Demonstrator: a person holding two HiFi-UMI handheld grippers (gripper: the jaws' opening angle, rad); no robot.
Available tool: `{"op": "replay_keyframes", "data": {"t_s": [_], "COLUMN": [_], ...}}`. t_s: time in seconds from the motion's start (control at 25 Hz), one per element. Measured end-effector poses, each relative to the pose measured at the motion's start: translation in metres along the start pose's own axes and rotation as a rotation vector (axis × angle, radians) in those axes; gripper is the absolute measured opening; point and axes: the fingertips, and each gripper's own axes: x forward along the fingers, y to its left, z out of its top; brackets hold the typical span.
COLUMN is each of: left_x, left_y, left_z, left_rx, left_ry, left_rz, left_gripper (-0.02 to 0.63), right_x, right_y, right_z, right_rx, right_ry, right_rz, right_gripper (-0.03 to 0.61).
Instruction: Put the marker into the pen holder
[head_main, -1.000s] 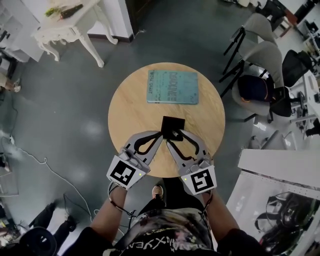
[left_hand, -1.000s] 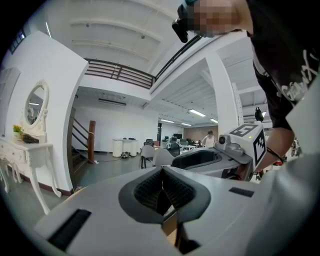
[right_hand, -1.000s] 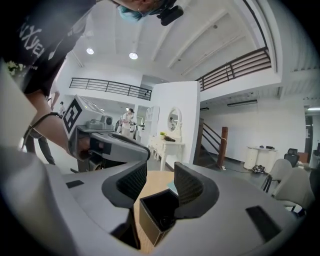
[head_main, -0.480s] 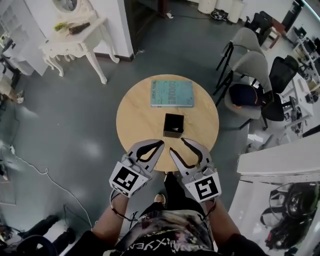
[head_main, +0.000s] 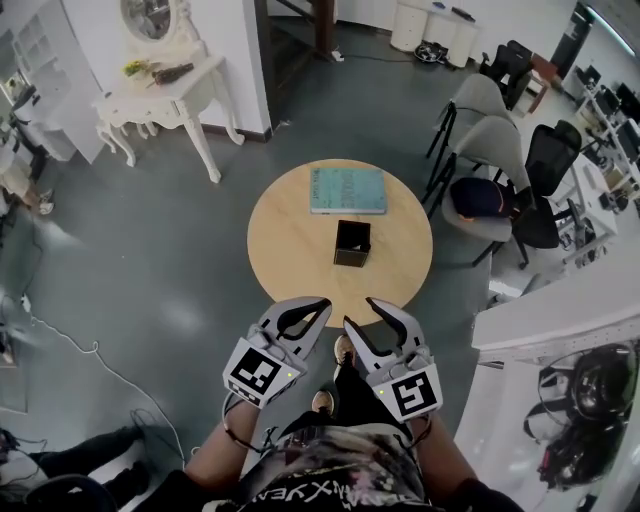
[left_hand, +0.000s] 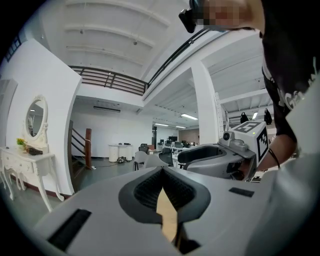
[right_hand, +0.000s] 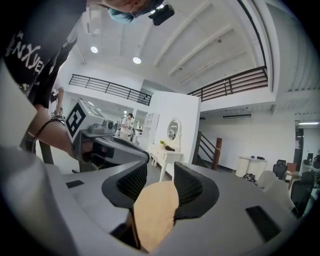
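A black square pen holder (head_main: 352, 243) stands on the round wooden table (head_main: 290, 240), just in front of a teal book (head_main: 347, 189). No marker shows in any view, and the holder's inside is too dark to read. Both grippers are held close to my body, off the table's near edge. My left gripper (head_main: 322, 303) has its tips together and nothing in it; its closed tips (left_hand: 161, 172) show the same in the left gripper view. My right gripper (head_main: 360, 312) stands open and empty, and a strip of table (right_hand: 155, 210) shows through its gap (right_hand: 161, 172).
Grey floor surrounds the table. A white dressing table (head_main: 165, 95) stands at the far left, and several chairs (head_main: 480, 130) at the far right. A white counter edge (head_main: 560, 310) runs along the right. A cable (head_main: 90, 350) lies on the floor at the left.
Both grippers have drawn back from the pen holder to beyond the table's near edge. The head view has pulled away, so the table looks smaller and farther off.
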Motion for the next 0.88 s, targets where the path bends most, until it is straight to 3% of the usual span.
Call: {"op": "replay_keyframes", "data": {"t_s": [0.44, 0.88], "left_x": [-0.043, -0.039], "left_y": [-0.049, -0.065], "left_z": [0.028, 0.027], "left_rx": [-0.005, -0.017], "left_ry": [-0.022, -0.001], "left_rz": [-0.009, -0.014], "left_gripper": [0.017, 0.017], "right_x": [-0.050, -0.068], "right_y": [0.036, 0.031], "right_z": [0.030, 0.029], "right_rx": [-0.005, 0.014], "right_ry": [0.008, 0.012], "right_rz": [0.008, 0.013], "right_gripper": [0.175, 0.173]}}
